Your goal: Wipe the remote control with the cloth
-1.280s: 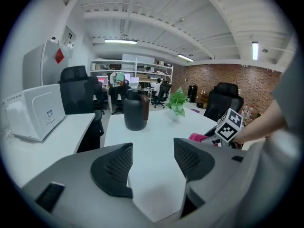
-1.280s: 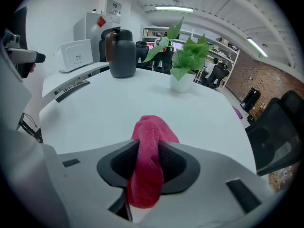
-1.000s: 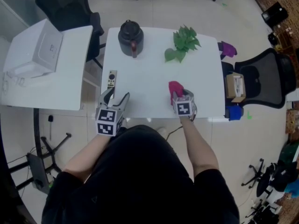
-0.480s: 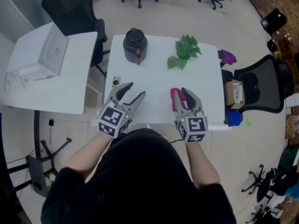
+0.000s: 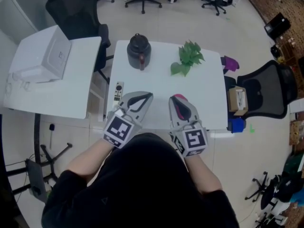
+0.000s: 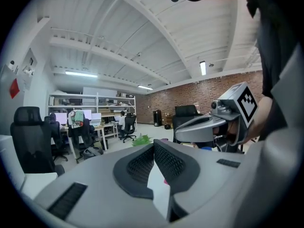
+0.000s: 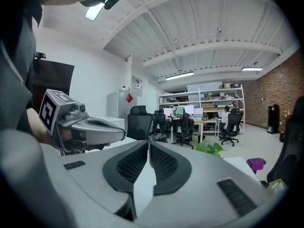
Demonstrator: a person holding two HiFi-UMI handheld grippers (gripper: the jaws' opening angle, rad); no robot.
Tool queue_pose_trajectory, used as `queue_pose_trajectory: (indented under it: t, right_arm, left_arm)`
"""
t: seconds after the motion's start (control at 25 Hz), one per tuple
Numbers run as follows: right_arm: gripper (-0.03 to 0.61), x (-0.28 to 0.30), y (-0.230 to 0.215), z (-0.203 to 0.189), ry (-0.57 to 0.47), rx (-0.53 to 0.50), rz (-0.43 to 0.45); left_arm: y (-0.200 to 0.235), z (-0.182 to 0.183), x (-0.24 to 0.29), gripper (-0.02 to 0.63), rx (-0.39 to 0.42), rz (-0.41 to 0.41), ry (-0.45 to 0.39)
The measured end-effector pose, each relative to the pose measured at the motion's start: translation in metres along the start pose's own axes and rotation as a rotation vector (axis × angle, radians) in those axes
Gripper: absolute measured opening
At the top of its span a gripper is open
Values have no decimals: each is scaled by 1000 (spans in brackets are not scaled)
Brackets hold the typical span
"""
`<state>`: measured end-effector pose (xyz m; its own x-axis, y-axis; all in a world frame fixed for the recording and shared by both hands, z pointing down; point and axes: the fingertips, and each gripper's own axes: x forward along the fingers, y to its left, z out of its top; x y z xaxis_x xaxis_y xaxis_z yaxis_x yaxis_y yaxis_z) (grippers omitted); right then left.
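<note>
Left gripper [image 5: 148,97], shut and empty, hovers right of the slim grey remote control [image 5: 118,90], which lies lengthwise away. Right gripper [image 5: 173,100], jaws just closing on nothing, hangs over the crumpled magenta cloth [image 5: 179,97].

Open-plan workshop office under a white ribbed vaulted ceiling [image 7: 190,18]

Long strip lamps [image 7: 179,74] light the room, which has a red-brown brick wall [image 6: 194,96] on one side and a plain white wall [image 7: 90,75] on the other. On the pale glossy floor [image 5: 156,13] stands a white rectangular table [image 5: 209,99], with a second white desk [image 5: 66,96] just beside it. A black mesh office chair [image 5: 266,87] sits at the table's right edge, and a black swivel chair [image 5: 76,8] stands behind the desk. Pale open shelving [image 7: 209,99] lines the far end.
</note>
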<state>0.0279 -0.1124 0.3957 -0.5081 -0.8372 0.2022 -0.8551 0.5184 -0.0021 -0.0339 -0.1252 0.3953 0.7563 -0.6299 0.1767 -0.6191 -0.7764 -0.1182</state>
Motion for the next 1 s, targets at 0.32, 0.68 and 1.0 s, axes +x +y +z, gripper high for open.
queue_pose_trajectory:
  t: [0.32, 0.68, 1.0]
  right_arm:
    - [9, 4, 11, 0, 4, 1, 37]
    - [9, 5, 14, -1, 13, -1, 44]
    - [9, 3, 16, -2, 15, -2, 43]
  left_arm:
    - [-10, -3, 0, 2, 20, -22, 9]
    - [-14, -7, -2, 2, -11, -18, 28]
    - [-17, -11, -2, 2, 9, -26, 37]
